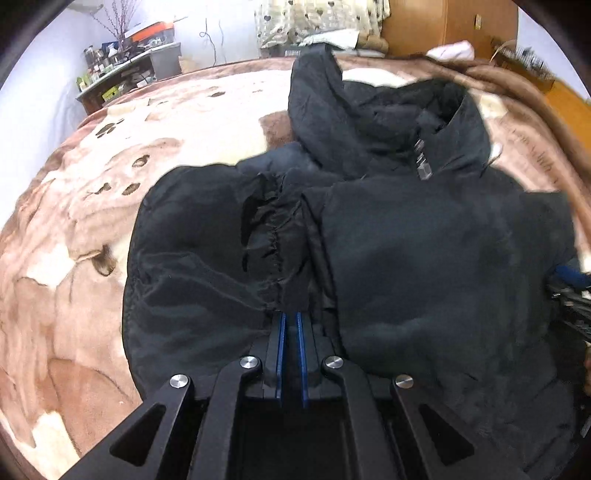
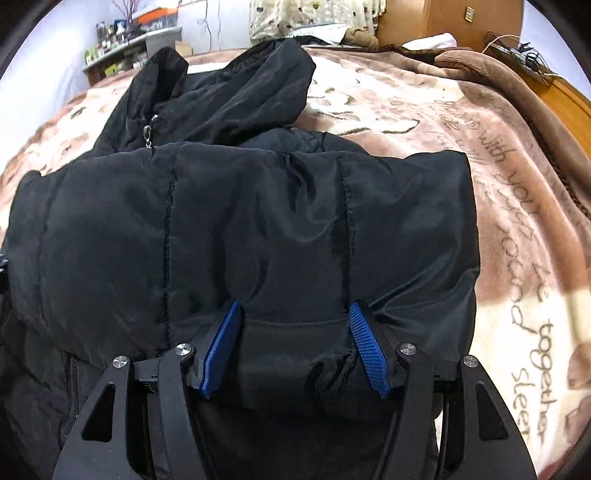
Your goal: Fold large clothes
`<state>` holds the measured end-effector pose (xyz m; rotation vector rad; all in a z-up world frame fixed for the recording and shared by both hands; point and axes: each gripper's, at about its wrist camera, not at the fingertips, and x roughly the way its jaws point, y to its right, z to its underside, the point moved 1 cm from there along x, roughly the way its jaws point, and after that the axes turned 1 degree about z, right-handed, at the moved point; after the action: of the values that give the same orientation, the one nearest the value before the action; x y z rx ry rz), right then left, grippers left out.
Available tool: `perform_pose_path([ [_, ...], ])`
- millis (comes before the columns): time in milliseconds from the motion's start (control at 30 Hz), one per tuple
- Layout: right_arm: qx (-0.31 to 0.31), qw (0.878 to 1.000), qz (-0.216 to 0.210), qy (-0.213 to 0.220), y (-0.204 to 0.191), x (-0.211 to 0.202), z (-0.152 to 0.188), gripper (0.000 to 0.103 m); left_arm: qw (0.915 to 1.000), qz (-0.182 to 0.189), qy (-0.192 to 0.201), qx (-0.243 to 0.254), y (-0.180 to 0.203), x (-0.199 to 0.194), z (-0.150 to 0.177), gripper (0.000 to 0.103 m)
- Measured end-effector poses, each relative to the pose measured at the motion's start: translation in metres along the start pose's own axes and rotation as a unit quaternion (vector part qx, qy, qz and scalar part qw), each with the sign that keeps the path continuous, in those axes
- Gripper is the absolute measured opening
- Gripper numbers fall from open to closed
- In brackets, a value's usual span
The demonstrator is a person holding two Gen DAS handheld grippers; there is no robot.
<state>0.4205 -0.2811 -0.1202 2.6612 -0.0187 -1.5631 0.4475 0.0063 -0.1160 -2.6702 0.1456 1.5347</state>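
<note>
A black padded jacket [image 1: 424, 258] lies partly folded on the bed, its collar and zipper pull [image 1: 423, 162] toward the far side. My left gripper [image 1: 290, 314] is shut on a gathered fold of the jacket, near a sleeve cuff, with the blue pads close together. In the right wrist view the jacket [image 2: 258, 229] fills the middle, with quilted seams running away from me. My right gripper [image 2: 293, 306] is open, its blue pads [image 2: 365, 343] spread wide on either side of the jacket's ribbed hem, which lies between them.
A brown and cream plush blanket [image 1: 166, 122] with paw prints and lettering [image 2: 517, 206] covers the bed. A cluttered shelf [image 1: 118, 70] stands at the far left by the wall. A wooden wardrobe [image 1: 443, 26] and a wooden bed edge [image 2: 569, 99] are at the far right.
</note>
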Motion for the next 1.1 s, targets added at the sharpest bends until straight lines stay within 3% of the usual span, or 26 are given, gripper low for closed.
perform_pose_path([
  [67, 0.008, 1.0, 0.003, -0.001, 0.0, -0.016, -0.006, 0.062, 0.9999, 0.011, 0.013, -0.003, -0.004, -0.019, 0.0, 0.006],
  [167, -0.008, 0.997, -0.017, 0.07, -0.008, -0.051, -0.007, 0.062, 0.9978, 0.005, 0.066, -0.001, -0.009, -0.058, 0.001, 0.015],
  [233, -0.014, 0.994, -0.049, 0.098, -0.017, -0.067, -0.009, 0.062, 0.9959, 0.02, 0.088, -0.01, -0.009, -0.076, -0.001, 0.051],
  [300, -0.018, 0.993, -0.065, 0.098, -0.026, -0.067, -0.013, 0.062, 0.9931, 0.061, 0.098, -0.019, -0.004, -0.085, -0.007, 0.075],
  [500, -0.02, 0.995, -0.078, 0.06, -0.052, -0.036, -0.017, 0.062, 0.9954, 0.071, 0.063, 0.012, 0.034, -0.045, -0.024, 0.076],
  [600, -0.012, 0.995, -0.077, 0.058, -0.051, -0.021, -0.022, 0.062, 0.9973, 0.051, 0.047, 0.024, 0.043, -0.018, -0.025, 0.076],
  [767, -0.036, 0.997, -0.059, 0.044, -0.06, -0.007, -0.023, 0.068, 0.9991, 0.042, 0.003, 0.01, 0.039, 0.023, -0.023, 0.083],
  [1100, -0.043, 0.998, -0.034, 0.006, -0.07, 0.025, -0.027, 0.071, 0.9988, 0.046, -0.017, 0.007, 0.039, 0.052, -0.023, 0.087],
])
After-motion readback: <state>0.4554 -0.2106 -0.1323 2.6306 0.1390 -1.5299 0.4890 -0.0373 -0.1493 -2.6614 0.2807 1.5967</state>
